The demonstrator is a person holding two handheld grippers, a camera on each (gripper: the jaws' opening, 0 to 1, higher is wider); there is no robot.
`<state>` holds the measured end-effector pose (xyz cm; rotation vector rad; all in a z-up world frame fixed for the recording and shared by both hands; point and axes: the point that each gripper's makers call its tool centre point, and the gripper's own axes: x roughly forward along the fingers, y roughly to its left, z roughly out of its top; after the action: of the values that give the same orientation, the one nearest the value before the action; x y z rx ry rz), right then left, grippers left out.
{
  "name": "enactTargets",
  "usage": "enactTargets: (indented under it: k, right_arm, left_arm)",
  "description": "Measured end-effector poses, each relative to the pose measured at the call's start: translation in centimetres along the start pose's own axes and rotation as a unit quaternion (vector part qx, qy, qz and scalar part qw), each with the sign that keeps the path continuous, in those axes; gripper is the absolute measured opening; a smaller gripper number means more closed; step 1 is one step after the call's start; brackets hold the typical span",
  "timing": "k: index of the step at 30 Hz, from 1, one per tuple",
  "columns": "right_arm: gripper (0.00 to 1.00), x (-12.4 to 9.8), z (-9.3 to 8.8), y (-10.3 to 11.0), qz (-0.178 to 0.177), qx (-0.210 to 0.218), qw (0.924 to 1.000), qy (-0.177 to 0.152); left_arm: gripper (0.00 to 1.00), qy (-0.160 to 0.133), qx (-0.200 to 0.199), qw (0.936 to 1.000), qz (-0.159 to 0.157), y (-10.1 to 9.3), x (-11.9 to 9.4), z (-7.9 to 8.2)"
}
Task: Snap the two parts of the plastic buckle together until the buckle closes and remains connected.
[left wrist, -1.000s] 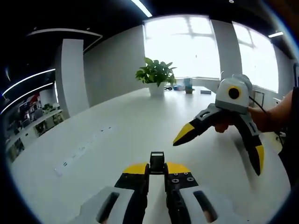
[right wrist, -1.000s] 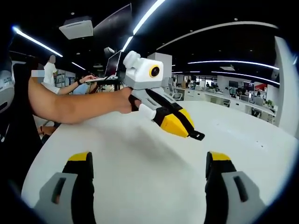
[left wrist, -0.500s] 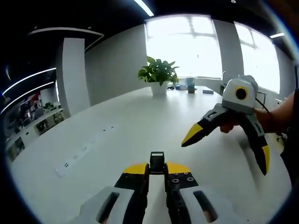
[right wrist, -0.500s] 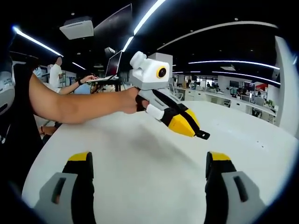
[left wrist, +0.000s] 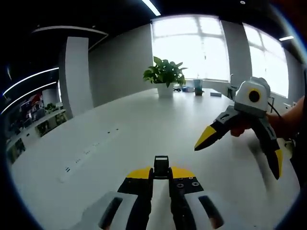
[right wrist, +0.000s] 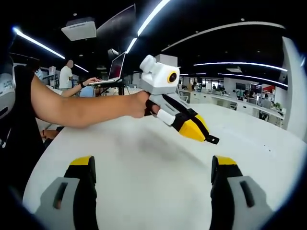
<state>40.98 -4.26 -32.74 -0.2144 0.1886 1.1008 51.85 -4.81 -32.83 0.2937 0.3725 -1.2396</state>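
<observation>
the buckle part point(left wrist: 161, 167) pinched at the left gripper point(left wrist: 161, 173) tips shows just its black end, the rest hidden between the jaws, and it is too small to tell which half it is. beside the plant point(left wrist: 165, 78), the small things point(left wrist: 197, 88) on the table point(left wrist: 120, 143) are too blurred to name. the right gripper point(right wrist: 153, 163) jaws are cut off by the bottom edge.

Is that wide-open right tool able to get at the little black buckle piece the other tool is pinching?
Probably yes. The right tool is open and holds nothing, and the black buckle piece sticks out past the left tool tips over bare white table, with nothing between them.
</observation>
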Motion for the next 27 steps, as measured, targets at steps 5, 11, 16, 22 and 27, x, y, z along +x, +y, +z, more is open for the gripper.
enactTargets:
  k: [5, 11, 16, 22, 27]
  right_arm:
    - [1.00, 0.0, -0.1, 0.0, 0.003, 0.005, 1.0000, 0.001]
    - [1.00, -0.1, -0.2, -0.1, 0.004, 0.006, 1.0000, 0.002]
    - [1.00, -0.1, -0.3, -0.3, 0.001, 0.006, 1.0000, 0.004]
    - [1.00, -0.3, 0.2, -1.6, -0.026, 0.018, 0.9995, -0.006]
    - [1.00, -0.6, 0.2, -2.6, -0.049, 0.026, 0.9984, -0.009]
  left_arm:
    - [0.10, 0.003, 0.003, 1.0000, -0.001, 0.0, 0.3, 0.1]
    - [0.10, 0.002, 0.002, 1.0000, 0.002, 0.6, 0.7, 0.4]
    - [0.10, 0.003, 0.001, 1.0000, 0.003, 0.9, 1.0, 0.2]
    - [0.10, 0.003, -0.002, 1.0000, 0.005, 1.6, 1.1, 0.0]
    - [0.10, 0.004, -0.006, 0.9999, 0.008, 2.2, 1.2, -0.2]
